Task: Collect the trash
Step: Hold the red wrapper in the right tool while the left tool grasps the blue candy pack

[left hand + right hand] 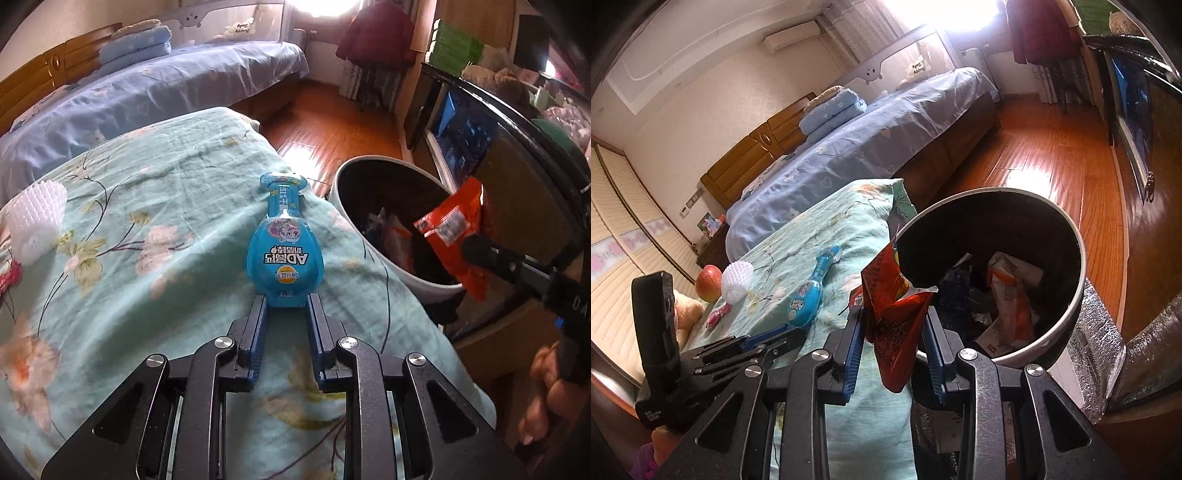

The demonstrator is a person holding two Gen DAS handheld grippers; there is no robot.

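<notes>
A blue bottle-shaped snack pouch (283,251) lies on the floral teal cloth (147,229). My left gripper (287,300) grips the pouch's near end between its blue pads. It also shows in the right wrist view (807,295). My right gripper (894,317) is shut on a crumpled red-orange wrapper (894,314) and holds it at the near rim of the white trash bin (1075,295). In the left wrist view the wrapper (456,229) hangs over the bin (373,258). Several wrappers lie inside the bin.
A white foam fruit net (35,218), a red apple (708,283) and a small pink wrapper (718,314) lie on the cloth to the left. A blue bed (147,96) stands behind. Wooden floor (1034,162) and a dark cabinet (517,155) lie right.
</notes>
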